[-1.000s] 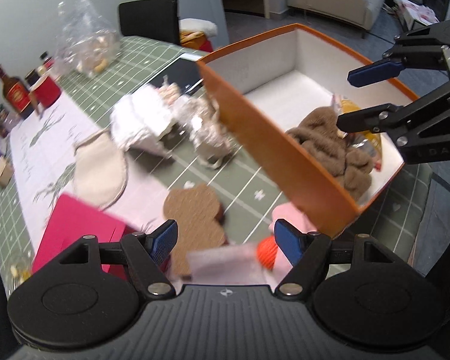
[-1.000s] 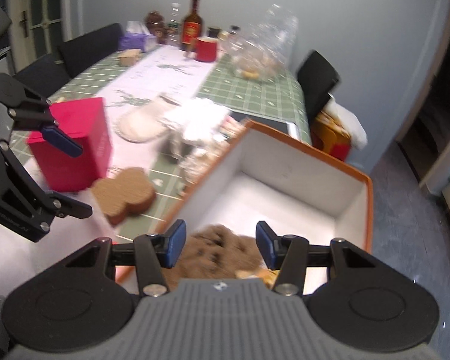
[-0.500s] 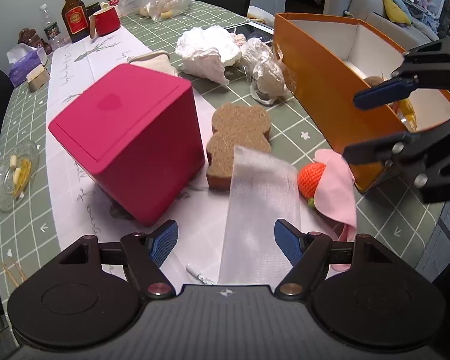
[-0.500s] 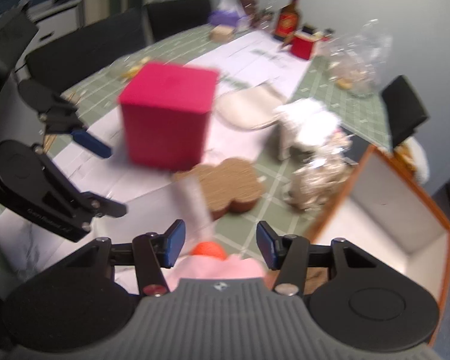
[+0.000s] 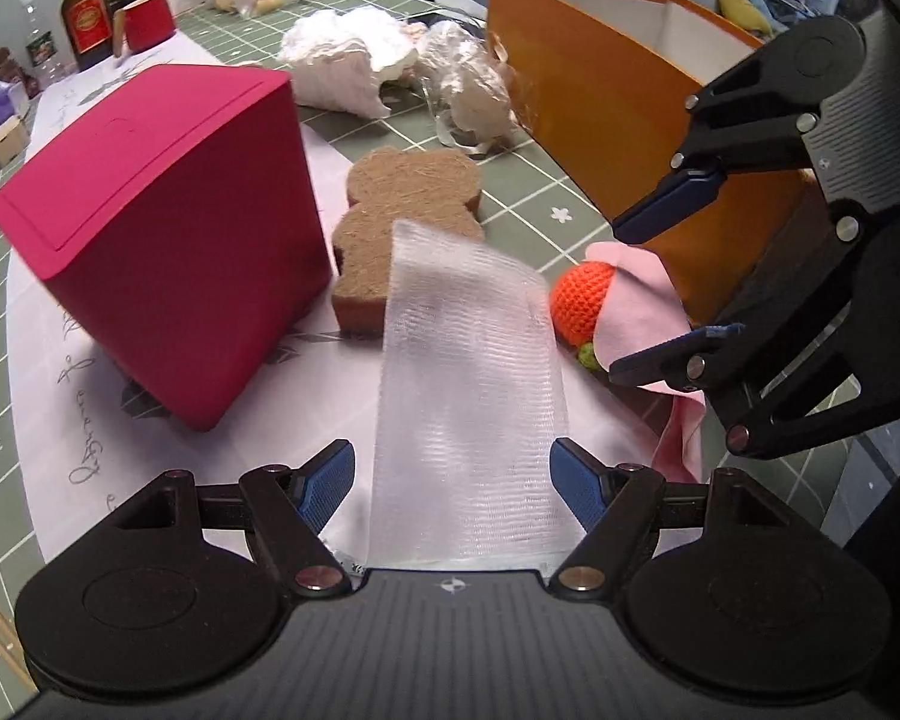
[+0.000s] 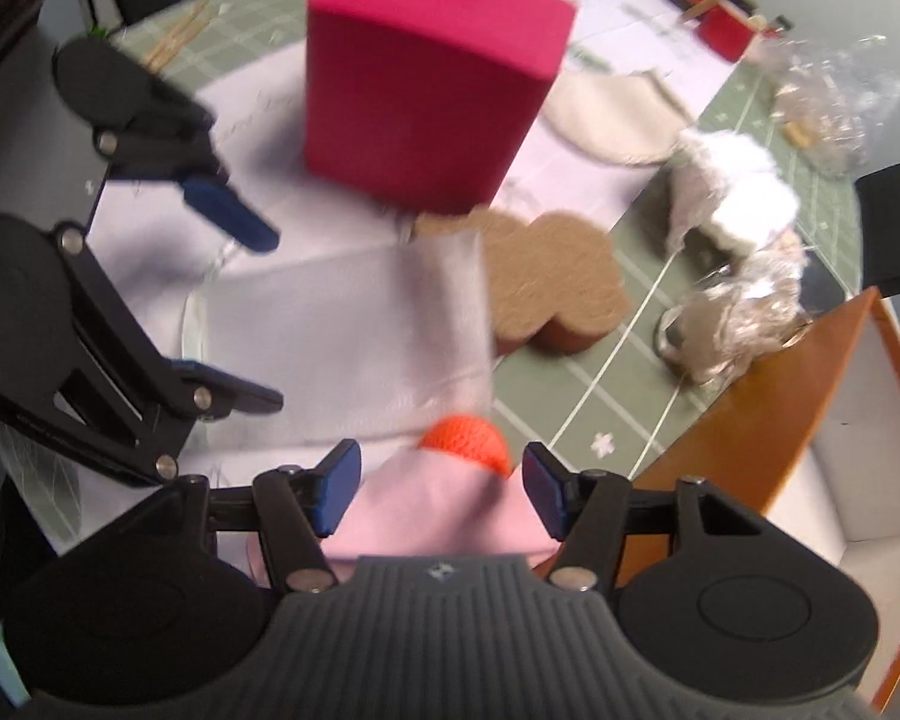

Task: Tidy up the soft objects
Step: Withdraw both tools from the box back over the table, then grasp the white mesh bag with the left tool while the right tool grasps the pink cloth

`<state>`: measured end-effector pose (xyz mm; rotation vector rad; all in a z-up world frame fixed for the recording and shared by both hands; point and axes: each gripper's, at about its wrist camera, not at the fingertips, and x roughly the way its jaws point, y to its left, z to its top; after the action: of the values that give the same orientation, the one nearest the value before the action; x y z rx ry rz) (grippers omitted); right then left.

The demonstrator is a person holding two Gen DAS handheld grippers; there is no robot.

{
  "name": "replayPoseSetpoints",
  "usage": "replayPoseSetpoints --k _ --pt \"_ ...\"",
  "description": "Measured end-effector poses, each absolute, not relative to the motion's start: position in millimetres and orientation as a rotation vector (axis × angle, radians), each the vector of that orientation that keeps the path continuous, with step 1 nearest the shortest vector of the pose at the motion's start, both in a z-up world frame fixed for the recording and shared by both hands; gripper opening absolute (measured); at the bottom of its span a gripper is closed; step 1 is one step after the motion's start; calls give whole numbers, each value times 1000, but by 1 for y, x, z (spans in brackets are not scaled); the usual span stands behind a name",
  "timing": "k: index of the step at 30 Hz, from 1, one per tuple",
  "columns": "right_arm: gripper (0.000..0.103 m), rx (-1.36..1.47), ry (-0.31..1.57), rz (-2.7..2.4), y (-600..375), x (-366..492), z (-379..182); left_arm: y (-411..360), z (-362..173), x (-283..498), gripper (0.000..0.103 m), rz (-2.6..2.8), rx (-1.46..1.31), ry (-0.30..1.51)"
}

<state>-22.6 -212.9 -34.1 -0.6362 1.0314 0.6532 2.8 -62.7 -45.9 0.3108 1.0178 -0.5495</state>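
A translucent white mesh cloth [image 5: 468, 396] lies on the pale runner, reaching between the wide-apart fingers of my left gripper [image 5: 453, 480], which is open and apart from it. To its right a pink cloth [image 5: 636, 306] covers part of an orange crochet ball [image 5: 582, 300]. My right gripper [image 6: 441, 492] hangs over the pink cloth [image 6: 438, 510] and ball [image 6: 468, 438], its jaws opening, pads not touching them. A brown sponge [image 5: 408, 204] lies behind the mesh cloth [image 6: 342, 336]. The orange box [image 5: 606, 102] stands at the right.
A magenta cube box [image 5: 168, 246] stands left of the sponge. Crumpled white fabric [image 5: 348, 60] and a plastic-wrapped bundle [image 5: 474, 90] lie behind. A beige pouch [image 6: 606, 114], bottles [image 5: 87, 12] and a red cup [image 5: 147, 21] sit farther back. The table edge [image 5: 810, 480] runs at the lower right.
Both grippers have swung away from the orange box and come down over the mesh cloth and pink cloth. The right gripper's jaws have widened.
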Motion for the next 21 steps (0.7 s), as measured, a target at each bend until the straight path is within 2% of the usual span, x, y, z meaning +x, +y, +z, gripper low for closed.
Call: replayPoseSetpoints --k 3,6,17,18,19,20,21 --pt "60 -670 1044 659 -211 -25 -38 -65 -52 3 87 -541 336 1004" --pt "65 -692 1053 672 -211 -30 -38 -62 -52 7 87 -524 323 981" --pt "66 -819 1106 684 -203 -47 -61 -72 -64 15 87 -537 325 1014" --pt "63 -821 1105 680 -203 -47 -61 -73 -65 16 86 -535 323 1018" --pt "54 -824 1099 672 -204 -47 -60 -73 -66 16 85 -537 323 1020" --pt "48 -837 1088 658 -204 -48 -59 -73 -65 15 79 -541 327 1017" --pt "36 -848 1078 642 -204 -48 -57 -73 -64 14 74 -545 327 1020"
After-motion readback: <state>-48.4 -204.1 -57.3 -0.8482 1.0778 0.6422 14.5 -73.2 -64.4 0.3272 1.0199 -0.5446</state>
